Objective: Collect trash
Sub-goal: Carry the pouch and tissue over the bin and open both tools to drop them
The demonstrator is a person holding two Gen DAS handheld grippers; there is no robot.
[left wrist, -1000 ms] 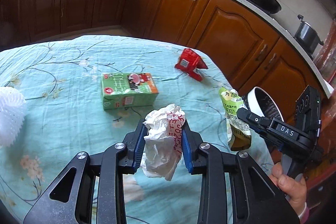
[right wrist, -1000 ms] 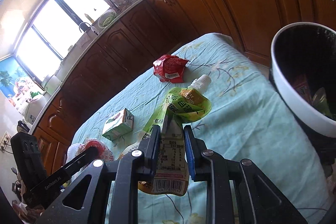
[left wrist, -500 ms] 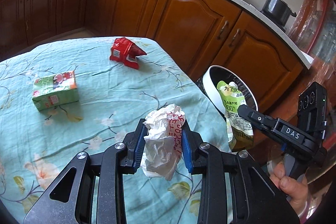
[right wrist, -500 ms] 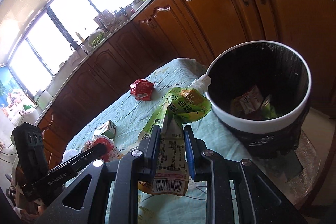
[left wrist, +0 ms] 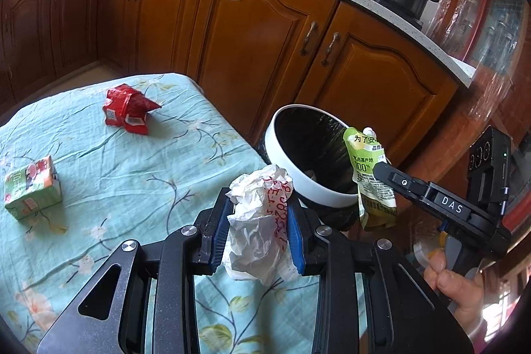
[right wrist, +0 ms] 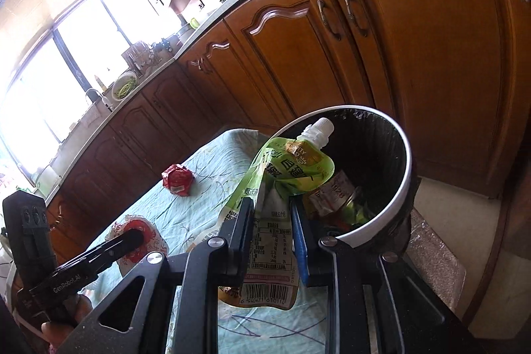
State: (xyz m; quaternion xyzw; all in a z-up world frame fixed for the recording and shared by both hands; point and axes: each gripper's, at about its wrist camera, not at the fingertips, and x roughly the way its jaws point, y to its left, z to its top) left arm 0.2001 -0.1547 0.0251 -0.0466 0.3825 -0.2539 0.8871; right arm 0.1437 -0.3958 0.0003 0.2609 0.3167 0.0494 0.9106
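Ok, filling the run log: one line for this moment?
left hand-held gripper: crumpled paper | right hand-held gripper: green pouch | near bin

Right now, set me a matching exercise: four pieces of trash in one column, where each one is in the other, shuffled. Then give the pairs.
Things:
1. crumpled white paper
2. green spout pouch
3. red wrapper
4. green carton

Places:
A. lying on the tablecloth, far corner near the cabinets
B. clamped in the right claw, at the bin
C. clamped in the left claw
D. lying on the tablecloth's left side

Pairs: 1-C, 2-B, 3-A, 4-D
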